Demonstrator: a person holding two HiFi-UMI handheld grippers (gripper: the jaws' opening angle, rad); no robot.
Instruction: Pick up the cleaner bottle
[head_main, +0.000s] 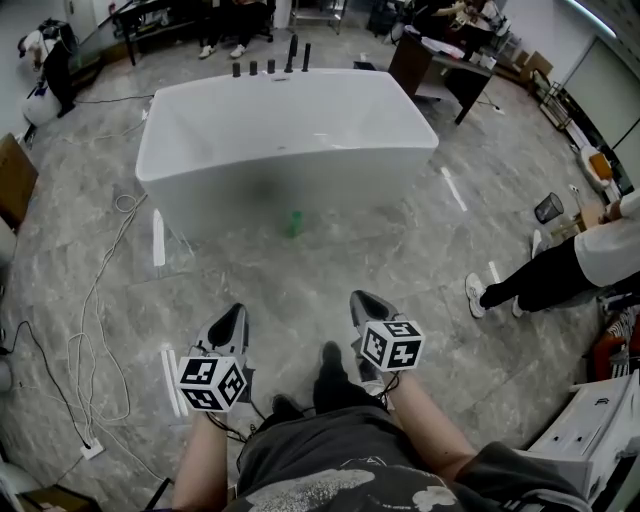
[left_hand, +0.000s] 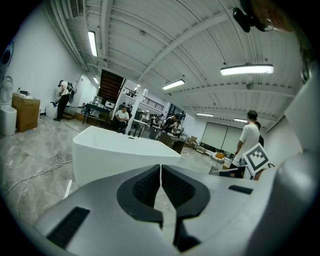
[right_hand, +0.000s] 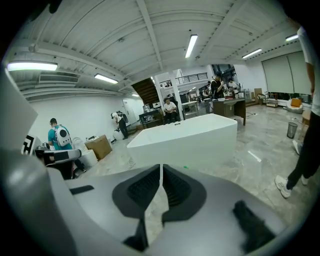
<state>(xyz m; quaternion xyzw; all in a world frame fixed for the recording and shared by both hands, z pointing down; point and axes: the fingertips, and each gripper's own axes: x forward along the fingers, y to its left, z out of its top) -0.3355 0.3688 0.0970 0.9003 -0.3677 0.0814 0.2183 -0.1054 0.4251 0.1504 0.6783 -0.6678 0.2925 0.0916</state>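
Note:
The cleaner bottle (head_main: 294, 224) is small and green and stands on the grey floor right in front of the white bathtub (head_main: 200, 185). Only its green top (right_hand: 186, 167) peeks over the jaws in the right gripper view; the left gripper view does not show it. My left gripper (head_main: 234, 313) and right gripper (head_main: 364, 298) hover low over the floor well short of the bottle, one to each side of its line. Both are shut with nothing between the jaws, as seen up close for the left gripper (left_hand: 160, 167) and the right gripper (right_hand: 161, 167).
Black tap posts (head_main: 270, 62) stand behind the tub. White cables (head_main: 95, 320) trail over the floor at left, with white strips (head_main: 158, 238) lying beside the tub. A person's legs (head_main: 530, 285) stand at right; desks (head_main: 455, 60) and seated people fill the back.

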